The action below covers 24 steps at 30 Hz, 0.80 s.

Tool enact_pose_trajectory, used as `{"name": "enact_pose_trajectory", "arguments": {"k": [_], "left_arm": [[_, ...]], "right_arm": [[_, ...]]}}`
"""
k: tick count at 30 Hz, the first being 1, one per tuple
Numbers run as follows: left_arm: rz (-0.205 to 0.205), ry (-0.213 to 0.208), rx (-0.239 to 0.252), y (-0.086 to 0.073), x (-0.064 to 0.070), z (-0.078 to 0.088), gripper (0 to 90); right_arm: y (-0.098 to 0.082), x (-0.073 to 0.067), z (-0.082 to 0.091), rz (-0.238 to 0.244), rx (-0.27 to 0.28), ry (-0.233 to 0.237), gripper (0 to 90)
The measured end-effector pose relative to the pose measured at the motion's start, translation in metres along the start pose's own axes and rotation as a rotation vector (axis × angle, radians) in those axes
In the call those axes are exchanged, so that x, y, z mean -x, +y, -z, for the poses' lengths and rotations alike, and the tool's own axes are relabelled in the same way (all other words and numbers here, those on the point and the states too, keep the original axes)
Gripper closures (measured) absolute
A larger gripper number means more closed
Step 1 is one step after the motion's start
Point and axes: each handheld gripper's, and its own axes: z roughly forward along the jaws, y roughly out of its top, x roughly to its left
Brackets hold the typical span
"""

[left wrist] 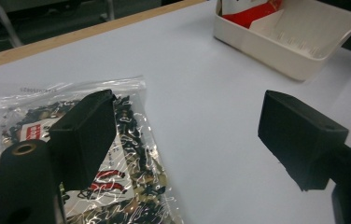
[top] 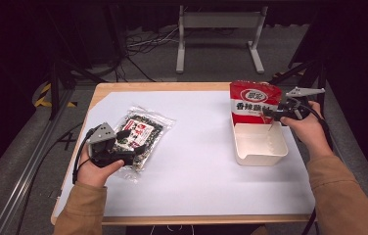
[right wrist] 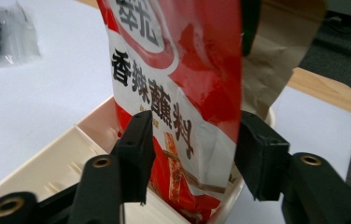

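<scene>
Red-and-white sauce packet (top: pixel 254 101) stands upright in the far end of the cream tray (top: pixel 262 152), leaning on the tray's far wall, printed face toward the person. Tray sits on the right half of the white sheet (top: pixel 196 166) covering the desk (top: pixel 162 86). The near part of the tray is bare.

Right tongs (top: pixel 270 114) at the packet's right edge, level, just over the tray's far right corner. In the right gripper view the packet (right wrist: pixel 183 93) stands between the jaws; both pads sit off the film with gaps visible, so released, nothing clamped.

Left tongs (top: pixel 140 150) rest low on the left side of the desk, over the near right part of a clear seaweed bag (top: pixel 140 133) lying flat on the sheet. In the left gripper view the jaws stand wide apart: one jaw is over the bag (left wrist: pixel 131 186), the other over bare sheet. Not gripping anything.

The bag and tray are well apart, with open sheet between them.
</scene>
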Motion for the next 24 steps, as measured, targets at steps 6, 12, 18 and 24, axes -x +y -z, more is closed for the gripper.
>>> {"name": "enact_pose_trajectory", "arguments": {"k": [6, 12, 18, 24], "left_arm": [[0.006, 0.007, -0.002, -0.003, -0.004, 0.003, 23.7], [0.033, 0.012, -0.01, -0.005, -0.011, 0.006, 19.1], [0.036, 0.034, -0.021, -0.005, -0.017, 0.011, 12.7], [0.032, 0.061, -0.049, -0.006, -0.021, 0.016, 8.3]], "right_arm": [[0.0, -0.005, 0.018, -0.007, 0.032, -0.011, 40.6], [0.0, -0.014, 0.038, 0.014, 0.044, -0.032, 38.5], [-0.001, -0.025, 0.052, 0.031, 0.075, -0.018, 39.3], [0.001, -0.043, 0.066, 0.05, 0.071, 0.016, 44.0]]}}
